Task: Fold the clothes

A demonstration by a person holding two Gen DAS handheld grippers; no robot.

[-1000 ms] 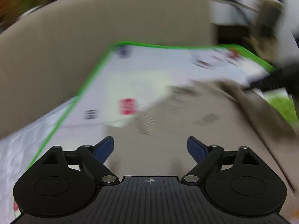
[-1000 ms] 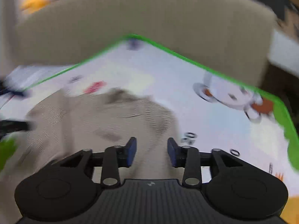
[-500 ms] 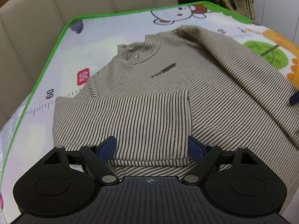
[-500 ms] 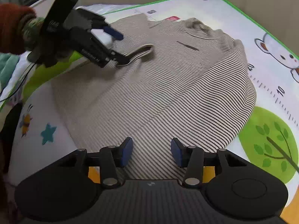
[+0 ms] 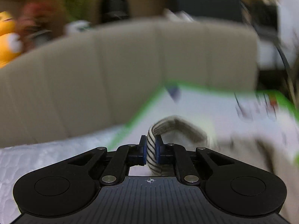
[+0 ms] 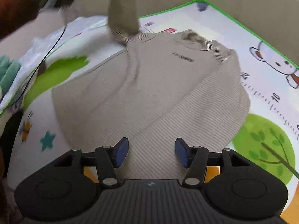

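A beige padded sofa back (image 5: 130, 71) fills the background, and in front of it lies a children's play mat (image 6: 261, 59) with a green border, a cartoon animal, a green tree and a printed ruler scale. On that scale, to the right of the right gripper (image 6: 151, 152), the number 10 reads clearly; another number farther up is too smeared to be sure of. A red label ahead near the mat's far edge is unreadable.

The striped beige sweater (image 6: 158, 97) lies spread on the mat directly ahead of the right gripper, whose blue-padded jaws stand wide apart above the hem. A short dark line of print sits on the chest below the collar (too small and blurred to read).

The left gripper (image 5: 151, 149) has its jaws pressed together on a striped fold of the sweater, which arches up and away to the right of it. From the right wrist view, that lifted sleeve (image 6: 123, 11) rises at the far left, ahead of the right gripper.
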